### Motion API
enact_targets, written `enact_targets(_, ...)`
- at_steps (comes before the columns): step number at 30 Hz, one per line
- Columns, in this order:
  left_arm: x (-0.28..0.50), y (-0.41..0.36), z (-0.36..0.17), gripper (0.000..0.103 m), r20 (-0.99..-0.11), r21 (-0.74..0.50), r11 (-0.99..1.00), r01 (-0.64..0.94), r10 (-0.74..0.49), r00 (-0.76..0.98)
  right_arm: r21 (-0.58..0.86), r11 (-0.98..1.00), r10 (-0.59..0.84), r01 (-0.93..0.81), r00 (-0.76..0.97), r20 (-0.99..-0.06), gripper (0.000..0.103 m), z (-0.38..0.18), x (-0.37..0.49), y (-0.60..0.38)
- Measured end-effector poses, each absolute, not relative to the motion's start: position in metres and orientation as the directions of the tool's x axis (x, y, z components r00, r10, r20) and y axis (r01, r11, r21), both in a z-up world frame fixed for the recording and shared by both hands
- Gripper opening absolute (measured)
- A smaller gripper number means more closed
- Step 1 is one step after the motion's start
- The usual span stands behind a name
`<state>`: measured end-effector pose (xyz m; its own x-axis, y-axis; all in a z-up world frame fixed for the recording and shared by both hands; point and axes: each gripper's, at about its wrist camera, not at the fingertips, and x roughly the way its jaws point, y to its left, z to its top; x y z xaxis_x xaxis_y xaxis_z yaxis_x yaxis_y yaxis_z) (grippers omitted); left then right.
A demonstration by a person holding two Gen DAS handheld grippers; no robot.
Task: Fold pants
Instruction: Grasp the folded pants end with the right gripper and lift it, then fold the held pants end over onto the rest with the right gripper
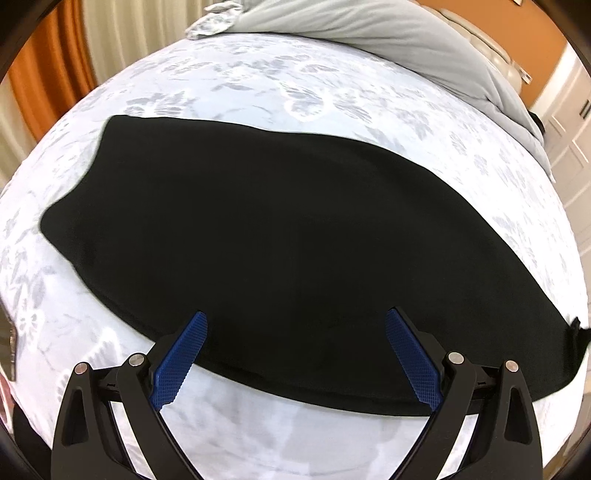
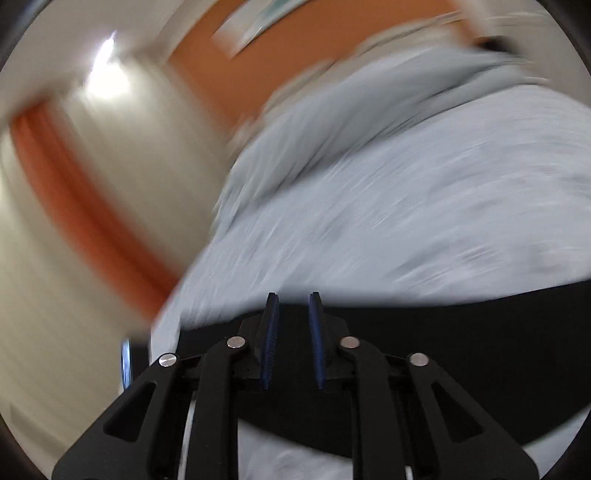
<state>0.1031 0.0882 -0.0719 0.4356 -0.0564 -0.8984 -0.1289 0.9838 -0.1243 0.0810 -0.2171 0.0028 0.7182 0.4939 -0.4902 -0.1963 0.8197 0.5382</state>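
Note:
Black pants (image 1: 258, 229) lie flat and spread lengthwise across a pale floral bed sheet (image 1: 258, 81). My left gripper (image 1: 295, 314) hangs open just above their near edge, its blue pads (image 1: 184, 362) wide apart with nothing between them. The right wrist view is heavily blurred. There my right gripper (image 2: 293, 295) has its blue pads (image 2: 271, 332) drawn close together, with the dark cloth of the pants (image 2: 461, 350) filling the narrow gap at the garment's far edge. It looks shut on that cloth.
A grey duvet (image 1: 388, 33) is bunched at the head of the bed. Orange and cream curtains (image 1: 55, 62) hang at the left, and a white door (image 1: 569, 122) stands at the right. The bed's edge (image 2: 173, 295) drops off left of the right gripper.

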Motion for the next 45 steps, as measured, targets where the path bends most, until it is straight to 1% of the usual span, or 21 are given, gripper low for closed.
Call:
enact_targets(2,0.102,0.101,-0.07,0.095,-0.896,-0.105,0.984,-0.142,-0.032,0.443,0.435,0.88,0.435,-0.19,0.688,-0.58,0.026,-0.013,0.093,-0.178)
enact_targets(4,0.1,0.114,-0.068,0.095,-0.895,-0.109,0.983,-0.15,-0.031,0.444,0.344,0.932,0.322,-0.118,0.706,-0.63,0.042,-0.023,0.093,-0.186)
enact_targets(5,0.099,0.12,-0.066,0.095,-0.895,-0.117,0.981,-0.155,-0.036,0.445,0.31,0.948,0.262,-0.066,0.715,-0.649,0.046,-0.026,0.091,-0.201)
enact_targets(6,0.098,0.124,-0.065,0.095,-0.894,-0.126,0.979,-0.162,-0.041,0.446,0.296,0.955,0.203,0.004,0.718,-0.665,0.057,-0.028,0.088,-0.228)
enact_targets(7,0.097,0.128,-0.064,0.095,-0.894,-0.135,0.977,-0.165,-0.048,0.446,0.289,0.955,0.15,0.075,0.717,-0.681,0.072,-0.03,0.083,-0.252)
enact_targets(9,0.097,0.13,-0.064,0.095,-0.898,-0.149,0.975,-0.166,-0.062,0.436,0.255,0.935,0.011,0.245,0.701,-0.713,0.084,-0.032,0.066,-0.309)
enact_targets(10,0.097,0.129,-0.064,0.095,-0.9,-0.16,0.973,-0.166,-0.075,0.43,0.205,0.906,-0.112,0.37,0.677,-0.728,0.084,-0.033,0.051,-0.354)
enact_targets(12,0.097,0.124,-0.065,0.095,-0.903,-0.195,0.967,-0.163,-0.111,0.416,0.136,0.837,-0.265,0.53,0.61,-0.747,0.084,-0.039,0.032,-0.407)
enact_targets(14,0.099,0.117,-0.067,0.095,-0.903,-0.21,0.965,-0.155,-0.131,0.409,0.117,0.765,-0.336,0.633,0.548,-0.766,0.084,-0.051,0.007,-0.465)
enact_targets(15,0.099,0.11,-0.067,0.095,-0.903,-0.207,0.967,-0.15,-0.13,0.409,0.126,0.734,-0.346,0.668,0.527,-0.777,0.08,-0.059,-0.007,-0.492)
enact_targets(16,0.099,0.105,-0.068,0.095,-0.902,-0.202,0.969,-0.145,-0.126,0.412,0.134,0.712,-0.349,0.689,0.513,-0.784,0.076,-0.063,-0.015,-0.506)
enact_targets(23,0.104,0.054,-0.077,0.095,-0.906,-0.173,0.982,-0.08,-0.127,0.403,0.308,0.6,-0.214,0.738,0.52,-0.827,0.076,-0.092,-0.07,-0.563)
enact_targets(30,0.108,0.027,-0.088,0.095,-0.913,-0.124,0.992,-0.003,-0.113,0.391,0.404,0.531,-0.097,0.745,0.527,-0.844,0.087,-0.118,-0.071,-0.573)
enact_targets(32,0.11,0.03,-0.09,0.095,-0.917,-0.127,0.992,-0.007,-0.115,0.383,0.4,0.543,-0.123,0.738,0.541,-0.832,0.083,-0.115,-0.064,-0.57)
enact_targets(33,0.111,0.03,-0.09,0.095,-0.917,-0.132,0.991,-0.015,-0.116,0.381,0.405,0.553,-0.13,0.728,0.555,-0.822,0.067,-0.115,-0.061,-0.568)
enact_targets(34,0.112,0.034,-0.09,0.095,-0.917,-0.141,0.99,-0.027,-0.12,0.38,0.411,0.557,-0.126,0.722,0.563,-0.817,0.059,-0.115,-0.057,-0.567)
enact_targets(36,0.113,0.039,-0.089,0.095,-0.917,-0.151,0.988,-0.037,-0.126,0.379,0.417,0.56,-0.116,0.716,0.566,-0.816,0.058,-0.118,-0.048,-0.561)
enact_targets(38,0.112,0.044,-0.087,0.095,-0.915,-0.157,0.987,-0.044,-0.129,0.383,0.445,0.565,-0.09,0.695,0.588,-0.804,0.021,-0.116,-0.042,-0.556)
enact_targets(39,0.112,0.047,-0.086,0.095,-0.913,-0.16,0.986,-0.048,-0.129,0.387,0.497,0.551,-0.048,0.671,0.62,-0.784,0.015,-0.116,-0.039,-0.553)
enact_targets(42,0.112,0.06,-0.081,0.095,-0.908,-0.168,0.984,-0.064,-0.129,0.398,0.6,0.553,0.0,0.578,0.72,-0.693,0.015,-0.09,-0.027,-0.529)
enact_targets(45,0.111,0.076,-0.077,0.095,-0.904,-0.18,0.979,-0.094,-0.128,0.407,0.661,0.642,0.08,0.387,0.824,-0.56,0.015,-0.045,-0.002,-0.471)
